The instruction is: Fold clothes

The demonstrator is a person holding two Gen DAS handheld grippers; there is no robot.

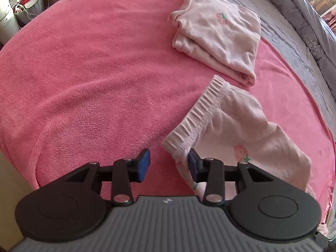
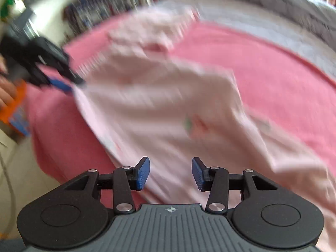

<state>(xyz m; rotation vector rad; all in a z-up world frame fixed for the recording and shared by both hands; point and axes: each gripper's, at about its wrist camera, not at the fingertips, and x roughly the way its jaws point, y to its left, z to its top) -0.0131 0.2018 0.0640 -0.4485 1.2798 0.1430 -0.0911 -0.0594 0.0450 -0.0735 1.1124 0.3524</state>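
Folding check: both sets of fingers released

Left gripper (image 1: 169, 166) is parted at the waistband of the shorts (image 1: 241, 138) on the bed (image 1: 84, 73); right gripper (image 2: 170, 173) is parted, empty. Waistband may snag, undoing the fold.

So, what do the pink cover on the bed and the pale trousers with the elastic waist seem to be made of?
The pink cover looks like terry or fleece: a matte, nubby pile shows across it. The pale trousers look like soft cotton knit, matte, with a gathered ribbed waistband and a printed strawberry; the exact fibre cannot be told.
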